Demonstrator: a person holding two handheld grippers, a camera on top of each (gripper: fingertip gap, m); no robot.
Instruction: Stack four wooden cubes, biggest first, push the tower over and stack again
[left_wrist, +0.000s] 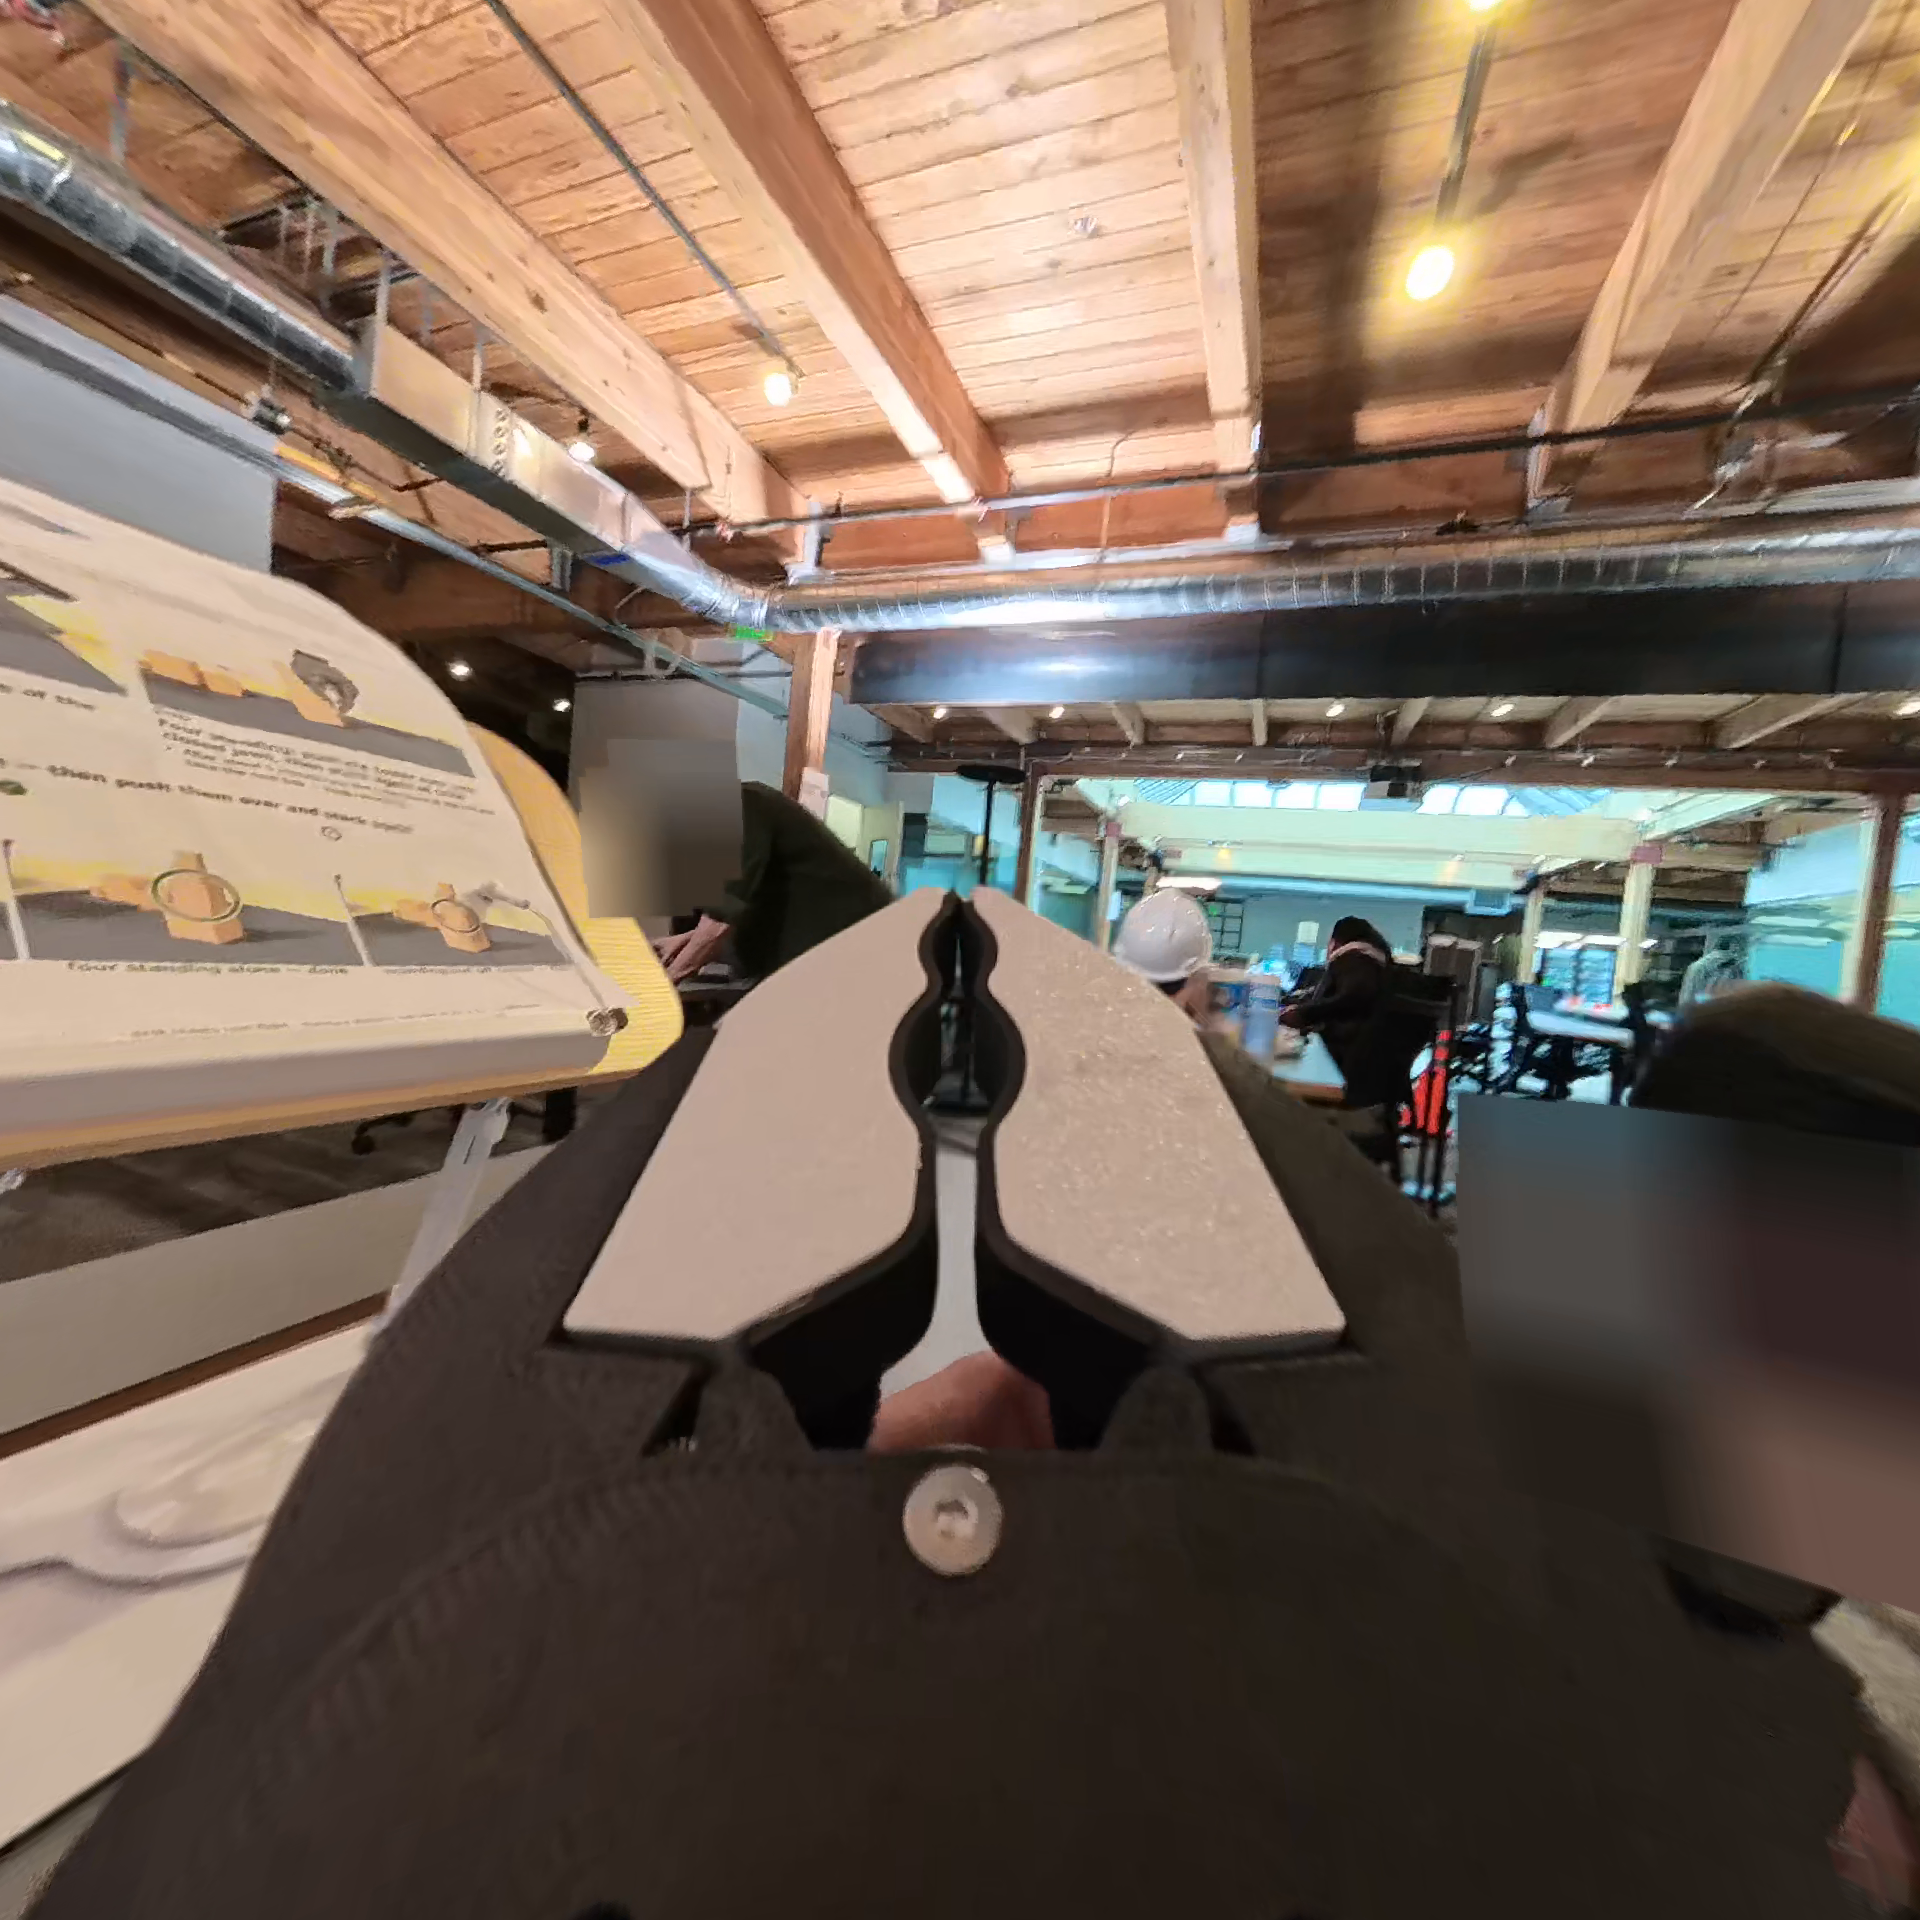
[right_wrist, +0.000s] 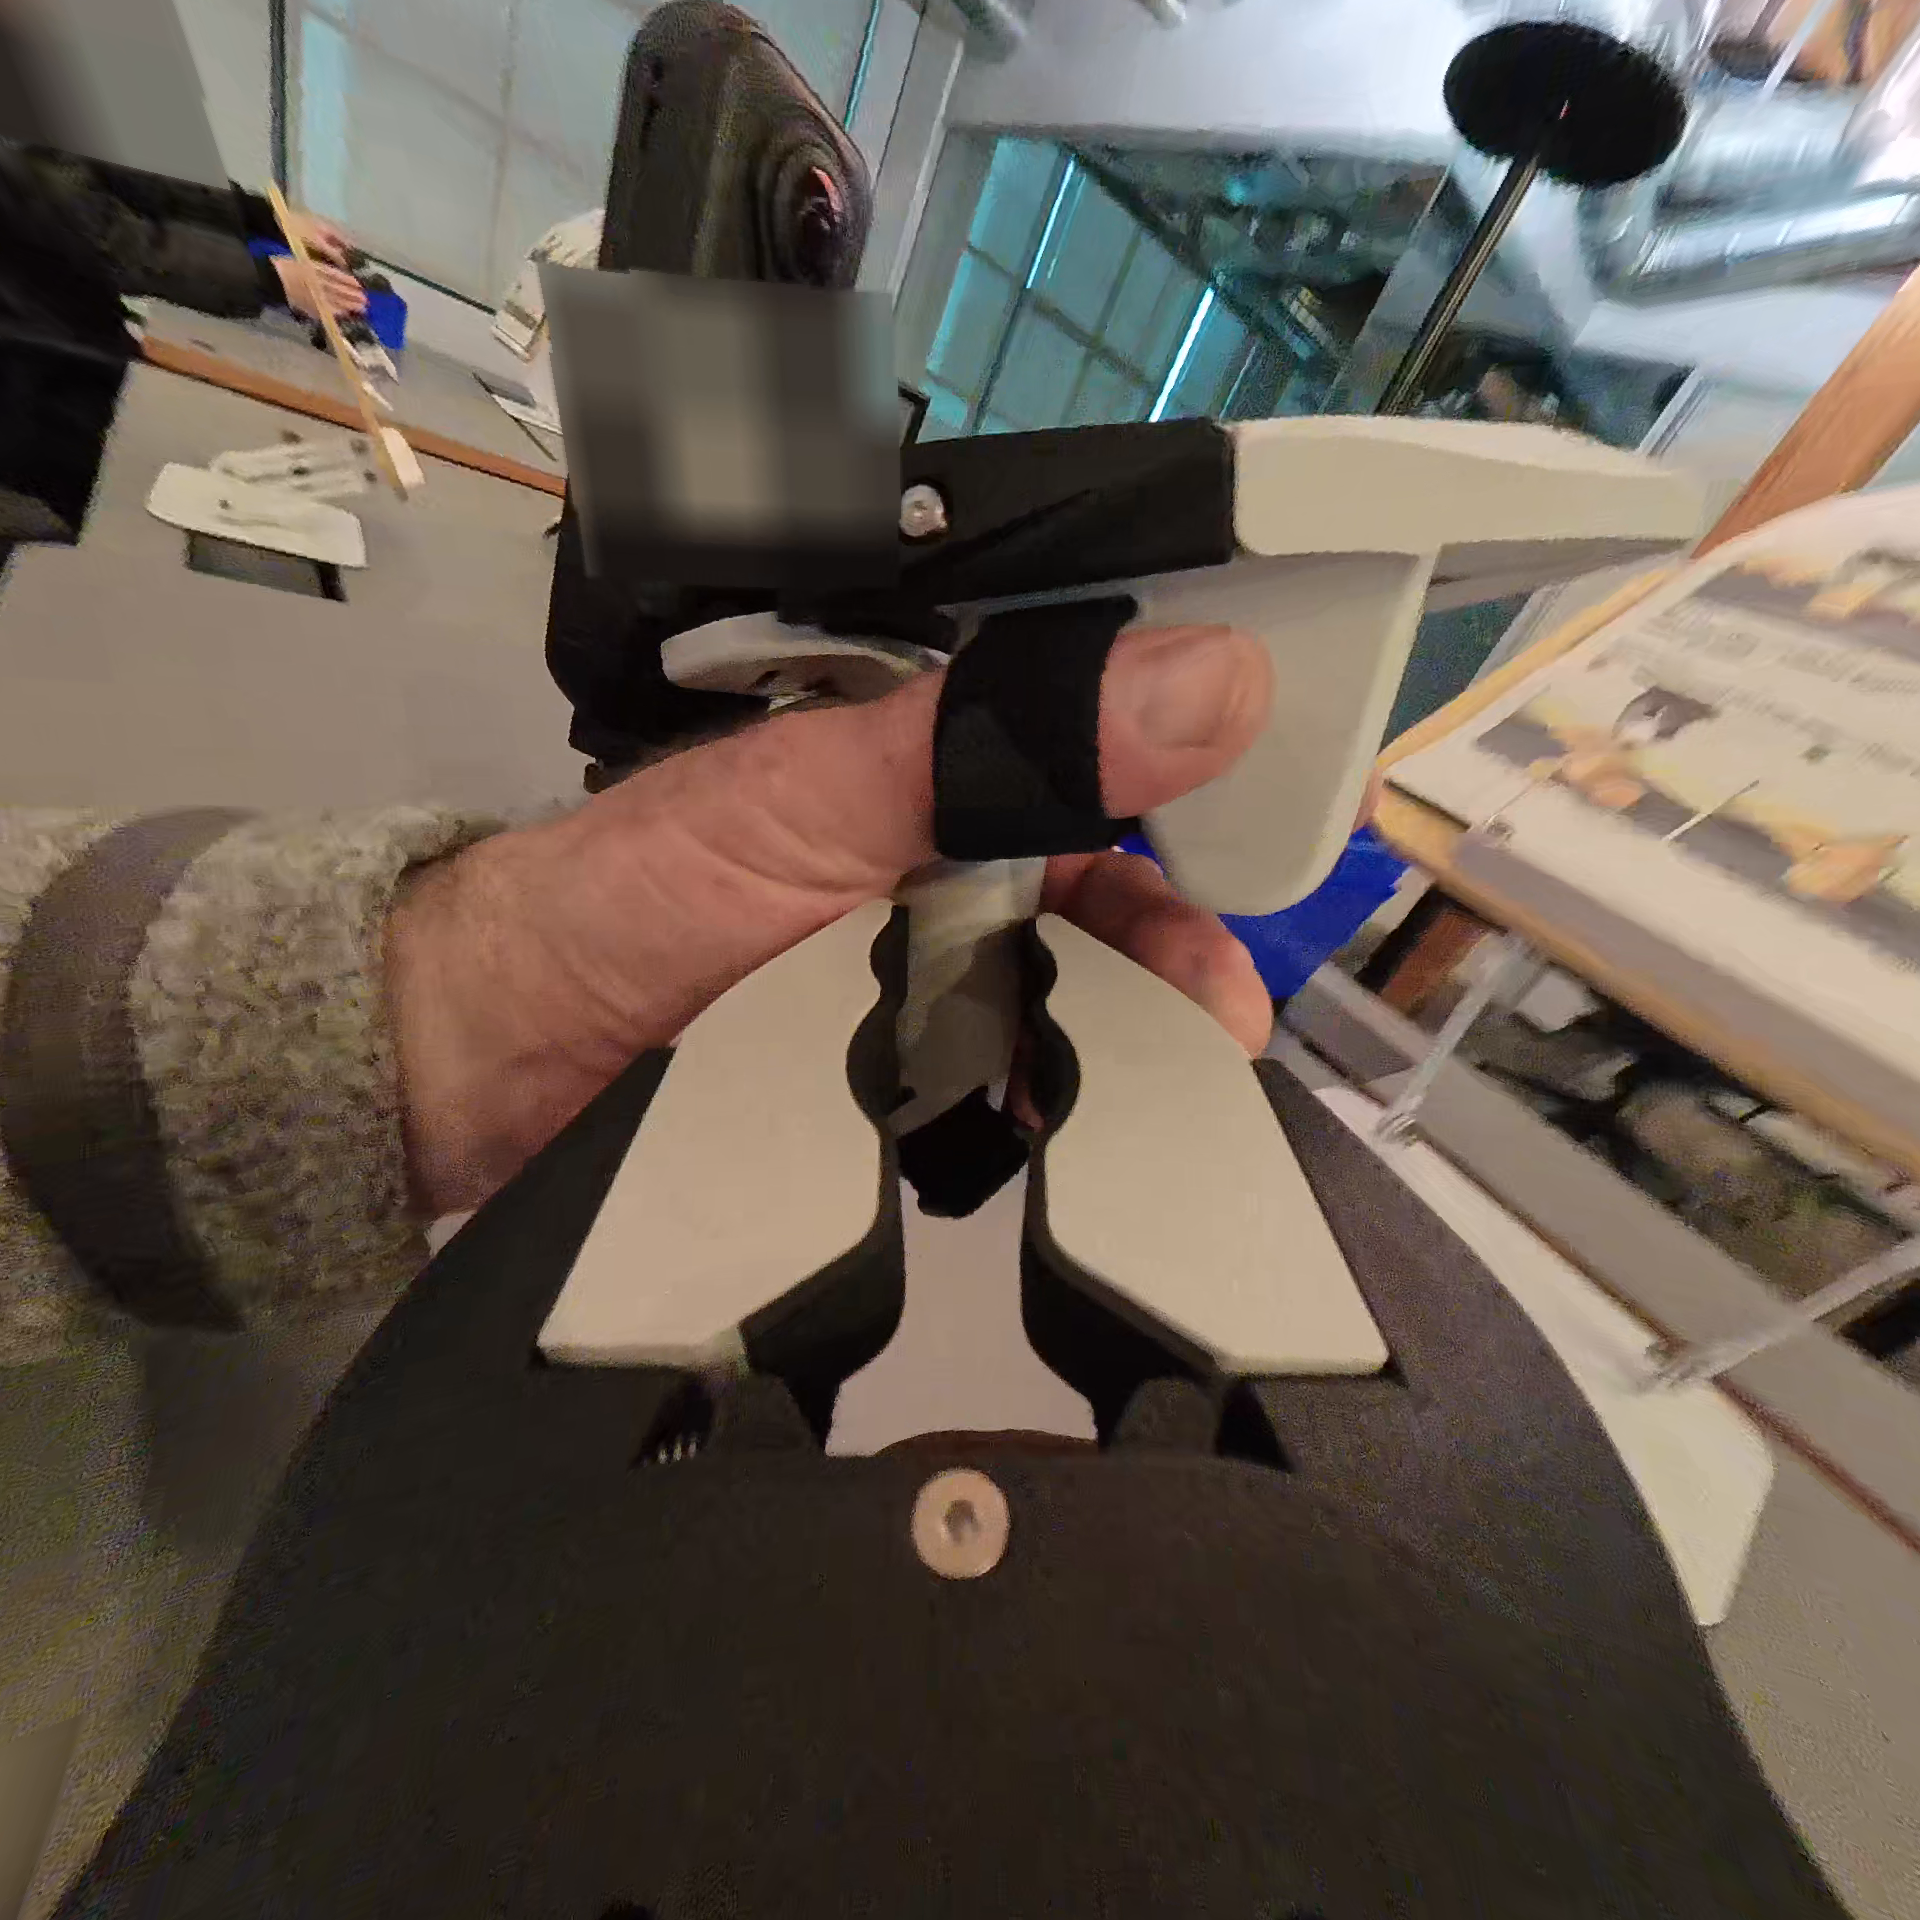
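No wooden cubes show in either view. My left gripper (left_wrist: 961, 909) is shut and empty, its grey fingertips touching, and it points up toward the wooden ceiling. My right gripper (right_wrist: 966, 925) has its jaws a little apart, with nothing clearly held. Right in front of it a hand (right_wrist: 727, 831) holds the left gripper (right_wrist: 1662, 488), seen from the side and pointing right. Part of that gripper's handle shows through the gap between my right fingers. The tabletop under both grippers is mostly hidden.
An illustrated instruction sheet on a tilted stand (left_wrist: 260, 831) is at the left, and also at the right in the right wrist view (right_wrist: 1714, 748). A grey table (right_wrist: 208, 675) holds white parts. A person's hands (right_wrist: 322, 275) work at its far end. A black pole stand (right_wrist: 1564, 99) is behind. My hands' fingertips stand some 11 cm from each other.
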